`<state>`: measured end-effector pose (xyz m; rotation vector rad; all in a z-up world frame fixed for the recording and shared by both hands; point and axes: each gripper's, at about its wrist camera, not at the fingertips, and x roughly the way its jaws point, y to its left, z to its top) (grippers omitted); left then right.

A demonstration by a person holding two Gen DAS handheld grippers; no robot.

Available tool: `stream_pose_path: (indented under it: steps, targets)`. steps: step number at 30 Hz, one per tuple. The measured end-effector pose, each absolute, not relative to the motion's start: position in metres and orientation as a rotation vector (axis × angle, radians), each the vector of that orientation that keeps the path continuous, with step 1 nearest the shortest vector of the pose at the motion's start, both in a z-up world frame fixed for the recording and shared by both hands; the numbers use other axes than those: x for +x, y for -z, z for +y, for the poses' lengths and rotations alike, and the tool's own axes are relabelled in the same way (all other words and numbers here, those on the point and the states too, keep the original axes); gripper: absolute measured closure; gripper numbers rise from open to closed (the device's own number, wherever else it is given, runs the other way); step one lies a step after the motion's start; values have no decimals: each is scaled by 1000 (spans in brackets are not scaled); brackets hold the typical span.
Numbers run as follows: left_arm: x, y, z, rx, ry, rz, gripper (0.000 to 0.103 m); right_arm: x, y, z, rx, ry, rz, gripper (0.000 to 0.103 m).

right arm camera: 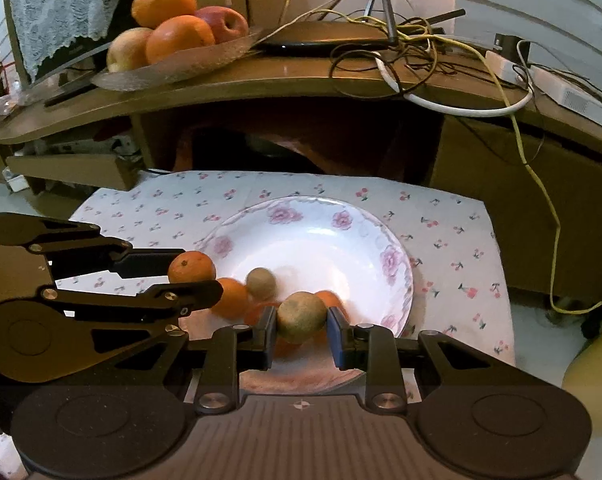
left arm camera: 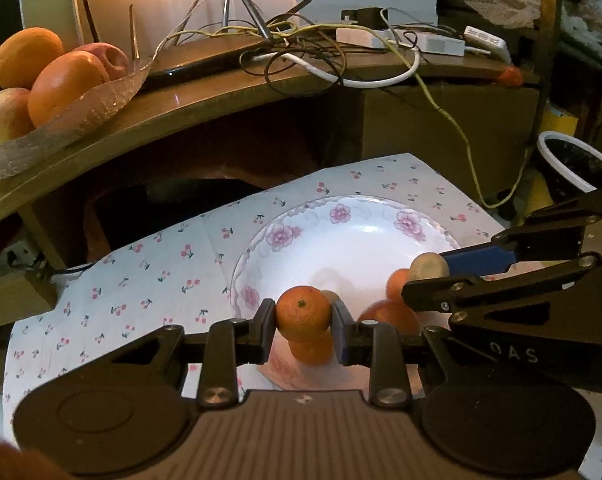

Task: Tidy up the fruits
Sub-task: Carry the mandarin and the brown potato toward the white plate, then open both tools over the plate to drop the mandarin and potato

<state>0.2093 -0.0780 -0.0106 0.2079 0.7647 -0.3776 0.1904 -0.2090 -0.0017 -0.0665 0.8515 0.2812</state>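
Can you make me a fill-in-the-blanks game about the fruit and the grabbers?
1. The left gripper is shut on a small ____ fruit.
2. The right gripper is shut on a ____ fruit.
3. Both fruits hang over the flowered ____.
4. The glass dish on the shelf holds oranges and ____.

Missing words: orange; brownish-green; plate; apples

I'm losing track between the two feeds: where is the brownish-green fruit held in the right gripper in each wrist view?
Left wrist view: the brownish-green fruit sits at right of centre, at the tip of the right gripper, which reaches in from the right edge.
Right wrist view: the same fruit is at bottom centre, clamped between that gripper's fingers.
Shared landmark: the floral plate below both.
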Motion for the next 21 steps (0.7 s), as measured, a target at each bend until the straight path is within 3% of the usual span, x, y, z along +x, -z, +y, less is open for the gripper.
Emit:
stream_pose_path:
  steps: [21]
  targets:
    - [227,20,-77,181,380,776,69,219,12,-209,-92,-268,825,71]
